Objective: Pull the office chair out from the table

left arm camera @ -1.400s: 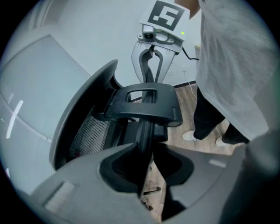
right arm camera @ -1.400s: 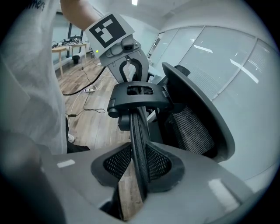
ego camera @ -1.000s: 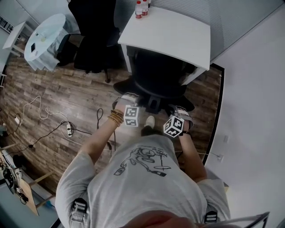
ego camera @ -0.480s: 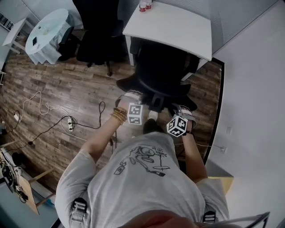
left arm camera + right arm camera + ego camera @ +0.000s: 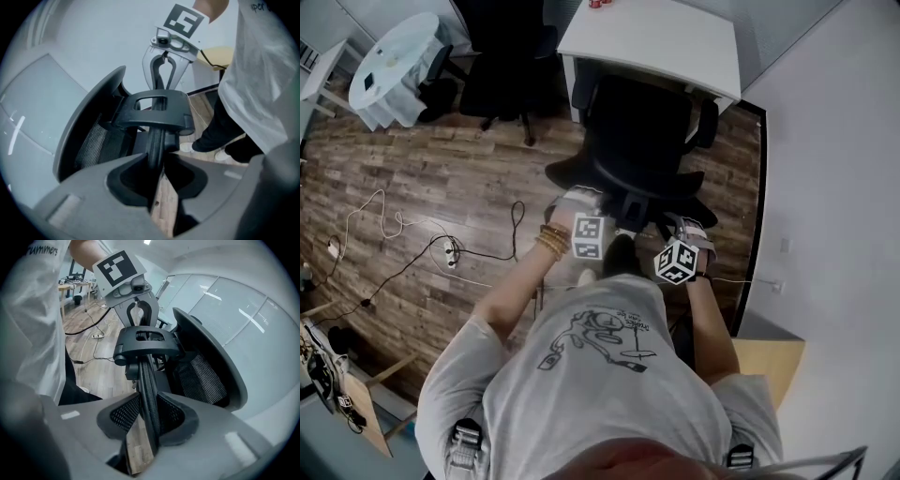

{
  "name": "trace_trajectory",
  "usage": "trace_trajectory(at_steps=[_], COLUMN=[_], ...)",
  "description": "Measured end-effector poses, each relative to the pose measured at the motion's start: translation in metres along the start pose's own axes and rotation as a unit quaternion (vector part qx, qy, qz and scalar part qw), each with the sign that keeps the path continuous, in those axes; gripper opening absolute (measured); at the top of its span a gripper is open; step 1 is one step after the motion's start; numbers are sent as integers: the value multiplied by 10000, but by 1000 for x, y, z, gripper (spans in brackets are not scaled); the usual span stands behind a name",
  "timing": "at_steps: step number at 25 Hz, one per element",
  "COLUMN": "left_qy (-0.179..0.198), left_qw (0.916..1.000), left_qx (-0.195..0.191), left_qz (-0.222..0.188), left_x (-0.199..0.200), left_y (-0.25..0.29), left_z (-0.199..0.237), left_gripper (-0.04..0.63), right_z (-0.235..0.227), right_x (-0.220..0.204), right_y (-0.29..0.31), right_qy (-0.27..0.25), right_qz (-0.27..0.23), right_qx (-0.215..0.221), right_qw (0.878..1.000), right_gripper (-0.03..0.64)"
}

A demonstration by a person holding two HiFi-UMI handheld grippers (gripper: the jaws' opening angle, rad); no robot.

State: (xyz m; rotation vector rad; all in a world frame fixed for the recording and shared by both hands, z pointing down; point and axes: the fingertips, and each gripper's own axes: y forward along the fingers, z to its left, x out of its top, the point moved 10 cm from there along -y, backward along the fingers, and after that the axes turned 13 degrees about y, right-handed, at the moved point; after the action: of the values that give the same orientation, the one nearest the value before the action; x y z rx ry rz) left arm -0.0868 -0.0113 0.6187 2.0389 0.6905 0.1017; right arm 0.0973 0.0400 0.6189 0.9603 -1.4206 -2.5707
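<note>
Office chair is standing on the wooden floor right against the white table, its front lying under the table's near edge and its back facing the person. At the top of the back, a thin black rim is running between both pairs of jaws. The left gripper is pinching this rim with its jaws narrow, the pads pressing on it from both sides. The right gripper is doing the same farther along the rim, jaws narrow and clamping the mesh-edged strip. Between the two, a black bracket is joining the rim to the chair's back. Each gripper is pointing steeply down at the chair, with its marker cube facing up. The person, in a grey T-shirt and wearing bead bracelets on the left wrist, is standing just behind the chair. To the left, cables and a power strip are lying on the floor. Farther off, a second black chair and a round table are standing.
</note>
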Motion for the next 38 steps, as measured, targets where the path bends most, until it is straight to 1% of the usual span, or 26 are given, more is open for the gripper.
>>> trace_trajectory(at_steps=[8,15,22,25,33,35,38], left_qy=[70,117,80,81,-13,-87,-176], left_qw=[9999,9998,9995,9995,9991,9991,9989], left_qx=[-48,-108,-266,-276,-385,-399,-429], left_qz=[-76,-125,-161,-164,-164,-131,-62], left_x=[30,53,71,81,92,92,93], left_y=[-30,-53,-65,-68,-77,-76,-75], left_z=[-59,-96,-122,-136,-147,-143,-138], left_gripper=[110,107,106,106,109,110,124], right_z=[62,99,127,140,152,148,141], right_x=[-20,-32,-45,-54,-60,-58,-56], right_y=[-40,-70,-90,-98,-110,-109,-110], right_qy=[54,83,141,124,195,310,633], right_qz=[15,51,94,80,100,128,139], right_qx=[-37,40,78,53,91,134,269], right_qw=[10000,9999,9998,9999,9997,9993,9975], right_gripper=[117,117,115,115,115,121,137])
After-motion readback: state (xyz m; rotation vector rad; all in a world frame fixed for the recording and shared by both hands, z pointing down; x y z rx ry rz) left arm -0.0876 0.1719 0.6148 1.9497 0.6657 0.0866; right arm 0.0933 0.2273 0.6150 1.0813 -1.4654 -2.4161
